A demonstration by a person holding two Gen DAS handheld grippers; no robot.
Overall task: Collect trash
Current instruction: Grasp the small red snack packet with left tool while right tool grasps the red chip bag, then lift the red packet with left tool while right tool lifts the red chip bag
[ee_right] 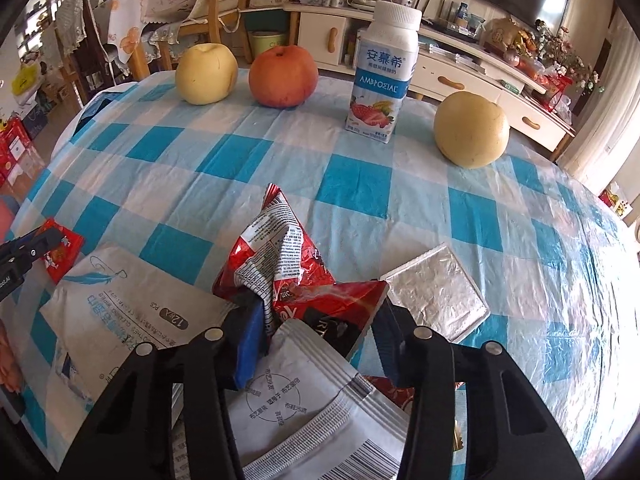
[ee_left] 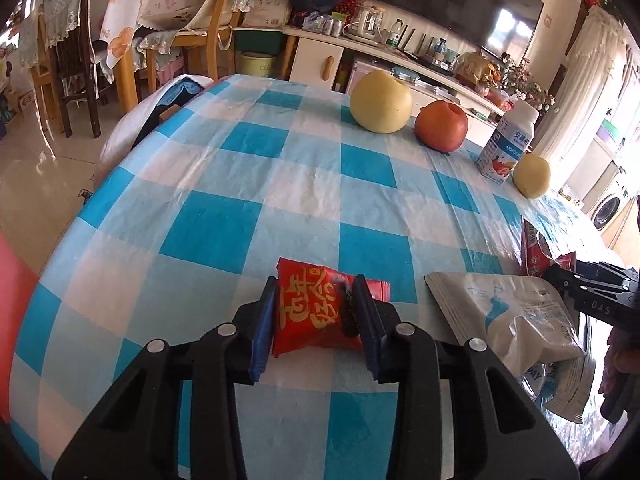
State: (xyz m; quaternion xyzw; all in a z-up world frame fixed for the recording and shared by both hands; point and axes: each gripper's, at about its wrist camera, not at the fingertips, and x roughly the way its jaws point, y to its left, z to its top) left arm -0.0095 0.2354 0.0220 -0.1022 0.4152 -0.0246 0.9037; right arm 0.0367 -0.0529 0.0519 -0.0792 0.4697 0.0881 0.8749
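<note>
My left gripper [ee_left: 316, 292] is shut on a small red snack packet [ee_left: 312, 312] with gold characters, low over the checked tablecloth [ee_left: 224, 184]; the packet also shows in the right wrist view [ee_right: 64, 250]. My right gripper [ee_right: 320, 312] straddles a crumpled red wrapper [ee_right: 280, 256] lying on a pile of trash: a white wipes pouch [ee_right: 132, 296], a grey-white pouch [ee_right: 304, 396] and a silver foil square [ee_right: 438, 298]. Its jaws touch the wrapper, but I cannot tell whether they grip it. The right gripper [ee_left: 560, 280] also shows at the left wrist view's right edge.
Two yellow pears [ee_right: 206, 74] [ee_right: 472, 130], a red apple [ee_right: 283, 76] and a white yogurt bottle [ee_right: 384, 68] stand along the table's far side. Chairs [ee_left: 80, 60] and a TV cabinet [ee_left: 360, 60] stand beyond the table.
</note>
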